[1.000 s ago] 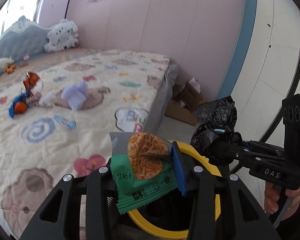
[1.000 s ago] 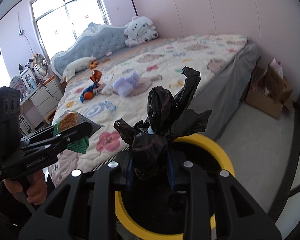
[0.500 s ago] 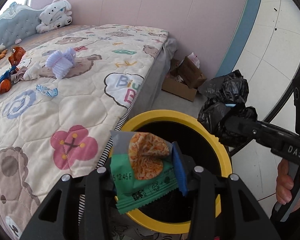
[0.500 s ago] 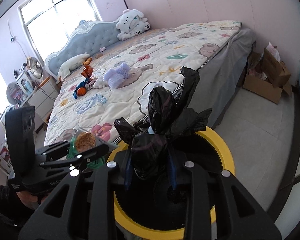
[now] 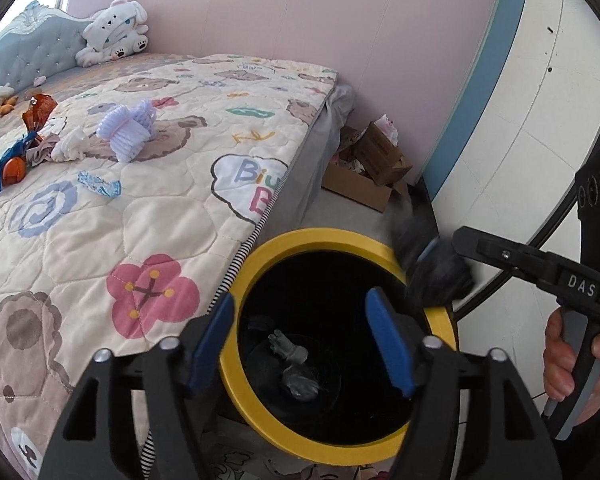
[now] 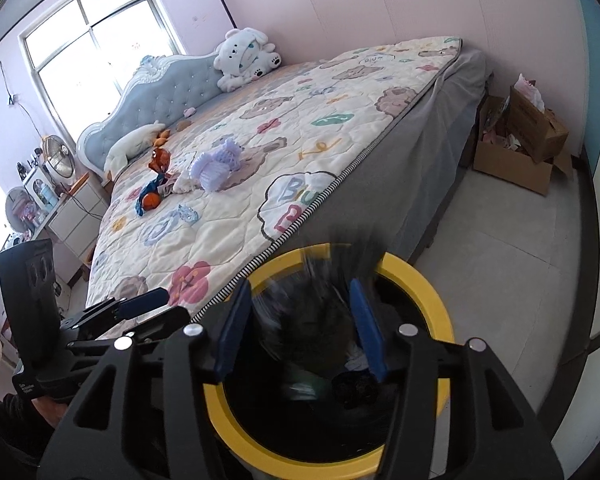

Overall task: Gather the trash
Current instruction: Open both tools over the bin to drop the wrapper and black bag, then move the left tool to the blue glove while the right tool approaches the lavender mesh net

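Note:
A black bin with a yellow rim [image 5: 340, 236] stands on the floor at the corner of the bed. My left gripper [image 5: 300, 340] hangs over its mouth, jaws opening, with nothing between the blue pads [image 5: 388, 340]. Pieces of trash [image 5: 296, 364] lie at the bottom of the bin. My right gripper [image 6: 300, 332] is over the same bin's yellow rim [image 6: 420, 276], jaws opening. The black plastic bag [image 6: 312, 320] is a blur between its pads, slipping down and not pressed by them. In the left wrist view the black bag [image 5: 436, 276] smears below the right gripper [image 5: 448, 248].
On the bed quilt [image 5: 148, 224] lie a purple foam net [image 5: 128, 132], an orange wrapper [image 5: 40, 108], a blue wrapper [image 5: 100, 186] and crumpled tissue. A white plush toy [image 6: 244, 60] sits by the headboard. A cardboard box [image 6: 516, 152] stands on the floor by the pink wall.
Both grippers have opened over the bin. The green snack wrapper has left my left jaws, and the black bag is dropping out of my right jaws.

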`<state>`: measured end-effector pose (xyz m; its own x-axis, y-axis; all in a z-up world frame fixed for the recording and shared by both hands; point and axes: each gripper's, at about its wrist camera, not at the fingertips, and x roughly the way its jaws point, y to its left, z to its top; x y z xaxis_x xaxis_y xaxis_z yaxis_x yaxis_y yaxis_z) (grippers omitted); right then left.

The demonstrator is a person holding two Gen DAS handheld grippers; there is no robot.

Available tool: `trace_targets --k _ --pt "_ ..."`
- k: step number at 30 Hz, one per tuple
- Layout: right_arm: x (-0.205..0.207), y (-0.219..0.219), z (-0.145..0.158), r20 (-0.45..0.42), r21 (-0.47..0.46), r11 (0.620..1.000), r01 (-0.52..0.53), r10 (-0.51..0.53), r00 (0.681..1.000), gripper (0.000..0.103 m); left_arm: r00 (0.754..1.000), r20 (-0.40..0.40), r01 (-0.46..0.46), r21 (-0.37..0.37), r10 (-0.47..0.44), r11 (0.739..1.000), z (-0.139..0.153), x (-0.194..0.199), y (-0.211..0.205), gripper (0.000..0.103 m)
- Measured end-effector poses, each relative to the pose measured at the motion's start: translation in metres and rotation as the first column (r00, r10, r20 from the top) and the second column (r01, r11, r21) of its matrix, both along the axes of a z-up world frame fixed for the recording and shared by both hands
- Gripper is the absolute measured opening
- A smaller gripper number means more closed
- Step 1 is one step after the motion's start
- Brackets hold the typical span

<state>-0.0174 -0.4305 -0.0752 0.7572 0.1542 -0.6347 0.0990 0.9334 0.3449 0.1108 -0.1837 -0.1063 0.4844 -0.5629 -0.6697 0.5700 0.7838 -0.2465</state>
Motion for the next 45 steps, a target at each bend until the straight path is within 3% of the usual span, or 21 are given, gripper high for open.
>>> trace_targets --k 11,23,32,45 --pt "-0.002 -0.002 0.02 0.102 0.001 1.0 0.026 -0.026 0.994 0.056 0.993 0.095 -0.068 -0.018 0.069 0.998 0.025 0.008 0.024 0.075" --pt "0.038 0.04 0.05 0.163 -0.04 0.998 -0.054 0.059 0.985 0.059 0.965 0.177 -0.188 -0.042 0.192 0.981 0.056 0.027 0.08 0.077" --pt "0.085 0.083 0.075 0.211 -0.076 0.99 -0.122 0.135 0.968 0.065 0.912 0.245 -0.329 -0.037 0.328 0.944 0.079 0.054 0.142 0.08" --pt "0.179 0.142 0.078 0.193 -0.106 0.977 -0.186 0.203 0.96 0.068 0.846 0.236 -0.482 -0.048 0.478 0.875 0.087 0.117 0.221 0.085"
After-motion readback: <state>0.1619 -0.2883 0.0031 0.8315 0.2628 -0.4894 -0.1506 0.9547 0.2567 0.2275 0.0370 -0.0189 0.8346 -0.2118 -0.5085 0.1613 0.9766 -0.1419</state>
